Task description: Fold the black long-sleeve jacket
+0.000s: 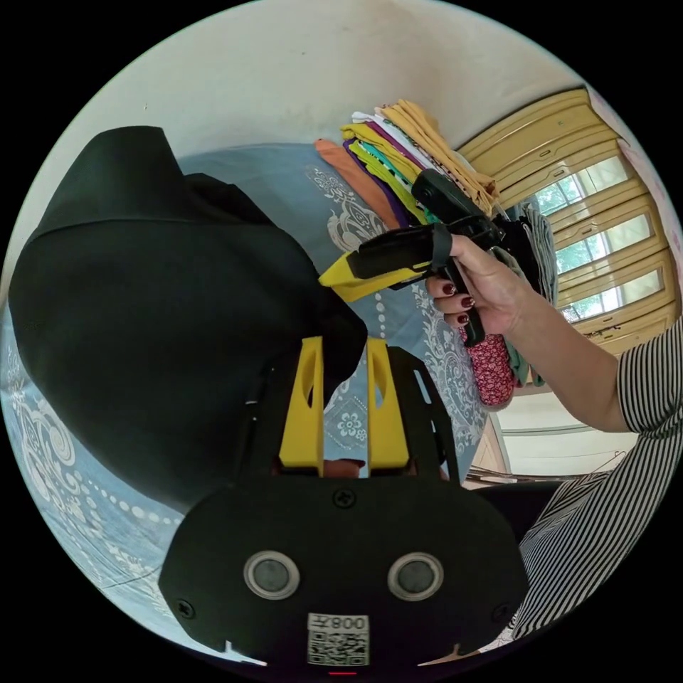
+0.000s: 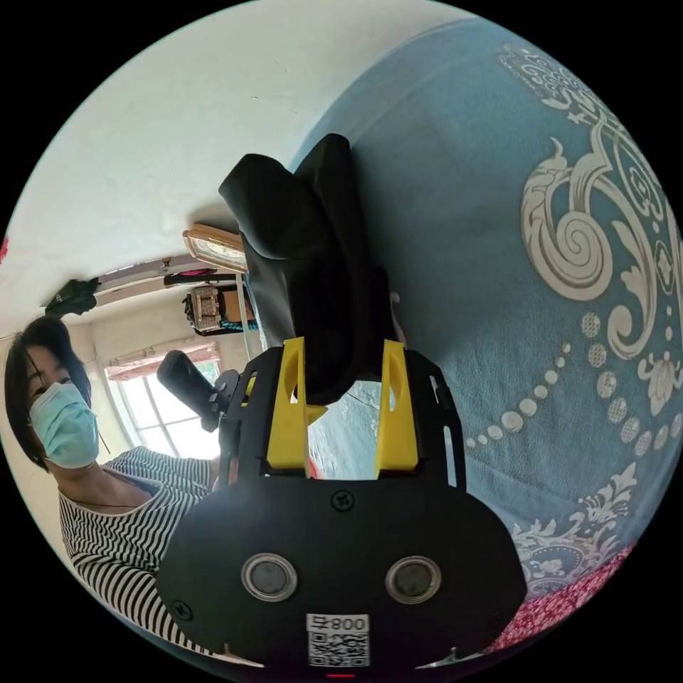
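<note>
the black jacket (image 1: 149, 299) lies bunched on the blue patterned bedspread (image 1: 398, 334), a heavy mound with one edge hanging right at the tips of the left gripper (image 1: 341, 356). that gripper's yellow jaws stand apart with bedspread showing between them; the jacket's hem brushes the tip of one jaw, but i can't see both pressing on it.

just beyond those fingers, the right gripper (image 1: 329, 279) comes in sideways, held in a hand (image 1: 491, 288) with dark red nails, its yellow tip touching the jacket's edge. in the right gripper view, a fold of the jacket (image 2: 313, 263) dips down between the spread jaws of the right gripper (image 2: 341, 370), which stand wide with a gap on either side of the cloth.

past the hand, a stack of folded clothes (image 1: 398, 156) in orange, yellow and purple sits on the bedspread by the wall. the person wears a striped sleeve (image 1: 651, 384).

each gripper body carries a small code sticker (image 1: 339, 639) with digits, too small to trust.
</note>
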`<action>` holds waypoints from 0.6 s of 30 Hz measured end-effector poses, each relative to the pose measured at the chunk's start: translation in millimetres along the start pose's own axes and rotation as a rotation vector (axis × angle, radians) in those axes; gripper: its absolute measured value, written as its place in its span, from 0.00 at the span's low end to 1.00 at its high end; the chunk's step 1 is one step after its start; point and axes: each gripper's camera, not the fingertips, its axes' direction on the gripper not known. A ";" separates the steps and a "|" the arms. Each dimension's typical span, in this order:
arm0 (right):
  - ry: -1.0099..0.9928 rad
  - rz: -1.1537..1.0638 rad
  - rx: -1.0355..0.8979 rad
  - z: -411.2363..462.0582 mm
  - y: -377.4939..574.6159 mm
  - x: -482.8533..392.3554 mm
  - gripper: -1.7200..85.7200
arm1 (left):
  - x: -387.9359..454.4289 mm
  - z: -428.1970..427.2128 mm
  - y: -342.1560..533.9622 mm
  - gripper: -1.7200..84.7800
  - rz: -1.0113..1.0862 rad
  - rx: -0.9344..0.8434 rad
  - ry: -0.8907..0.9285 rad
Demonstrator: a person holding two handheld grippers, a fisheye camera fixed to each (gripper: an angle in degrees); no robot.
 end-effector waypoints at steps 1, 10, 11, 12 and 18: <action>-0.006 0.009 -0.003 4.9 0.7 3.6 0.19 | 0.8 0.5 1.9 0.13 0.000 0.006 -0.003; 0.068 -0.059 0.008 11.1 21.6 -10.5 0.20 | -15.7 22.8 46.6 0.15 -0.062 0.115 0.051; 0.098 -0.053 -0.013 19.0 22.6 -8.6 0.20 | -17.3 28.7 50.9 0.15 -0.058 0.117 0.045; 0.091 -0.049 -0.022 22.9 22.9 -7.0 0.20 | -19.0 33.8 56.1 0.15 -0.055 0.113 0.046; 0.026 -0.056 -0.014 42.7 31.4 1.6 0.21 | -42.5 9.2 143.8 0.15 -0.192 0.266 0.013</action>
